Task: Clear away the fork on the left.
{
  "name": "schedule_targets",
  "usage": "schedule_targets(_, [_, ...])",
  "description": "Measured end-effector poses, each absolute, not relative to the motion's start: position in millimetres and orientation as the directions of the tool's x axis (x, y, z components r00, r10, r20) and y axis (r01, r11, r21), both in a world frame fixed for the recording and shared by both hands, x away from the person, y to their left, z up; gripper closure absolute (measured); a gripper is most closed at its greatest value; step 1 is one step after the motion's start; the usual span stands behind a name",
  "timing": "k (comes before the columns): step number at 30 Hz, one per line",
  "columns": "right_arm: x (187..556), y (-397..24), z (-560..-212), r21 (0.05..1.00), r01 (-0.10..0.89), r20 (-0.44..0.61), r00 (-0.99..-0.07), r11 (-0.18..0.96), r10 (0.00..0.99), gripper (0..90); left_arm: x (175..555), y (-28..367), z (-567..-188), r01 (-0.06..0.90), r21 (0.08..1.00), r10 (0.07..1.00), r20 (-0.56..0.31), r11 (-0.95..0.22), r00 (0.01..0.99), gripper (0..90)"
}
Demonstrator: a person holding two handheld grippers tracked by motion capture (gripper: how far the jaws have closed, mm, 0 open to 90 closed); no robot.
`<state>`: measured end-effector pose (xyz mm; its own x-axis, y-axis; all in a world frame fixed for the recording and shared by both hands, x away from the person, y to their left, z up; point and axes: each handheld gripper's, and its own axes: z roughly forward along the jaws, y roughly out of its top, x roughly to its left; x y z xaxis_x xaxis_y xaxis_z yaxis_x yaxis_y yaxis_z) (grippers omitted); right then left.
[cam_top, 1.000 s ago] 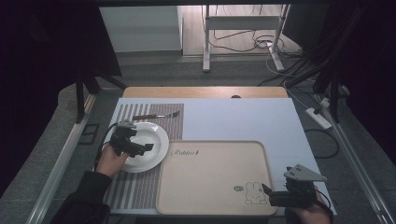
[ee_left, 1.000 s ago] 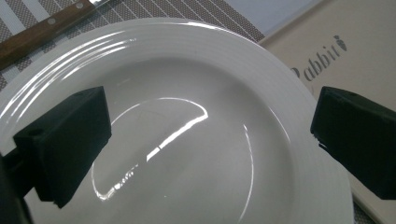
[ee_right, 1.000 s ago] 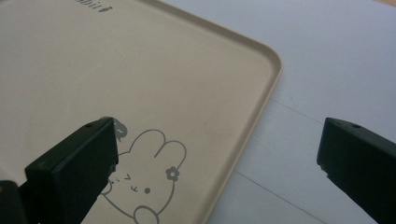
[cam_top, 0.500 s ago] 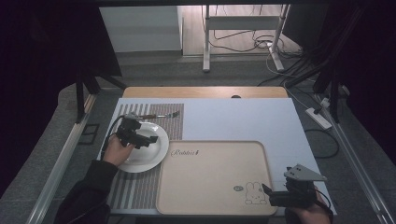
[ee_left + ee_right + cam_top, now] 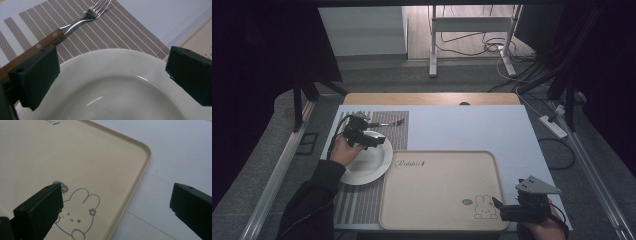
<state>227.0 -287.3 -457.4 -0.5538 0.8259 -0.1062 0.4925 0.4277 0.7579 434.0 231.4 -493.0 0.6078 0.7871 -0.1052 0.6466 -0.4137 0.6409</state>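
- White china marks the centre of the work: the plate (image 5: pixel 367 162) lies on a striped placemat (image 5: pixel 362 200) at the desk's left side, just beside the beige tray (image 5: pixel 439 190).
- Left claw (image 5: pixel 374 141), held in a dark-sleeved arm reaching in from the bottom edge, hovers over the plate's far rim, jaws spread wide and released, gripping nothing.
- A wooden-handled fork (image 5: pixel 72 23) lies on the placemat just beyond the plate, tines pointing away from the hand.
- Right claw (image 5: pixel 497 206) rests low at the near right corner, jaws parted and empty, straddling the tray's edge near a printed rabbit (image 5: pixel 77 217).
- The pale desk (image 5: pixel 462 127) stands in a dim room, cables (image 5: pixel 472 45) trailing over the floor behind.
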Motion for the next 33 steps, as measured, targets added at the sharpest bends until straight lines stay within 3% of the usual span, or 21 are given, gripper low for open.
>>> schedule_targets(10, [227,-287,-457,0.757,0.493,-0.106,-0.554,0.428,0.826,0.0,464,226,-502,0.665,0.606,0.795,-0.088,-0.436,0.601,3.1])
schedule_targets(14, [227,-288,-458,0.757,0.494,-0.105,-0.554,0.427,0.826,0.0,473,228,-501,0.675,0.602,0.808,-0.083,-0.426,0.584,10.7])
schedule_targets(24, [227,-288,-458,0.757,0.494,-0.104,-0.556,0.428,0.825,0.0,500,256,-501,0.727,0.572,0.864,-0.062,-0.379,0.499,52.4])
schedule_targets(30, [227,-288,-457,0.758,0.492,-0.106,-0.557,0.43,0.824,0.0,515,269,-507,0.757,0.515,0.874,-0.031,-0.402,0.485,87.0])
schedule_targets(33, [226,-288,-457,0.759,0.491,-0.105,-0.557,0.428,0.824,0.0,521,273,-510,0.767,0.483,0.877,-0.001,-0.421,0.481,88.8])
